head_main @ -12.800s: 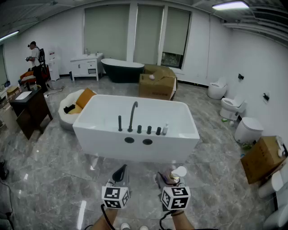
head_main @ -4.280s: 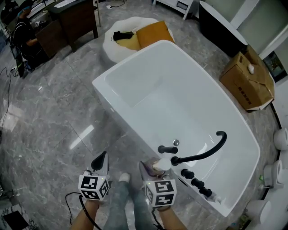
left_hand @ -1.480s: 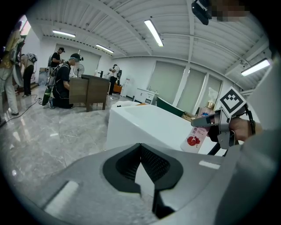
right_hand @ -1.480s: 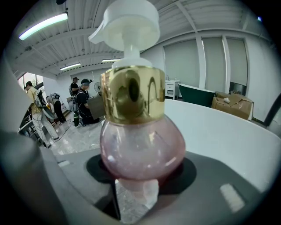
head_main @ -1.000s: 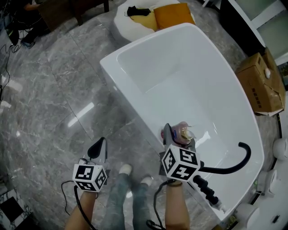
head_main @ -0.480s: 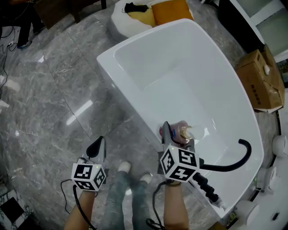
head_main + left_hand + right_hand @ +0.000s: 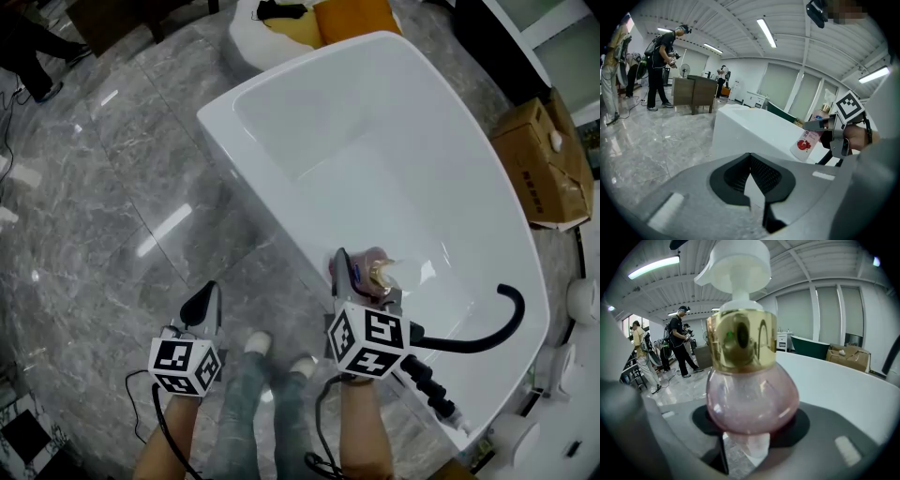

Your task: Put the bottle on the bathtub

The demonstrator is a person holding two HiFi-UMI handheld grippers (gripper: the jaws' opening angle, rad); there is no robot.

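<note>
My right gripper (image 7: 362,274) is shut on a pink pump bottle (image 7: 377,266) with a gold collar and a white pump head. It holds the bottle over the near rim of the white bathtub (image 7: 246,184), just left of the black curved faucet (image 7: 489,336). In the right gripper view the bottle (image 7: 751,392) fills the space between the jaws. The left gripper view shows the bottle (image 7: 807,139) tilted beside the tub; I cannot tell whether it touches the rim. My left gripper (image 7: 201,306) hangs lower left over the floor, shut and empty.
Black tap knobs (image 7: 427,388) line the rim right of the faucet. A cardboard box (image 7: 546,169) stands beyond the tub, and a round white cushion with an orange pillow (image 7: 339,17) at the top. The person's feet (image 7: 255,343) stand by the tub. People (image 7: 660,65) stand far left.
The person has walked up to the tub's side with the bottle in the right gripper. Over the last second both grippers have stayed almost still.
</note>
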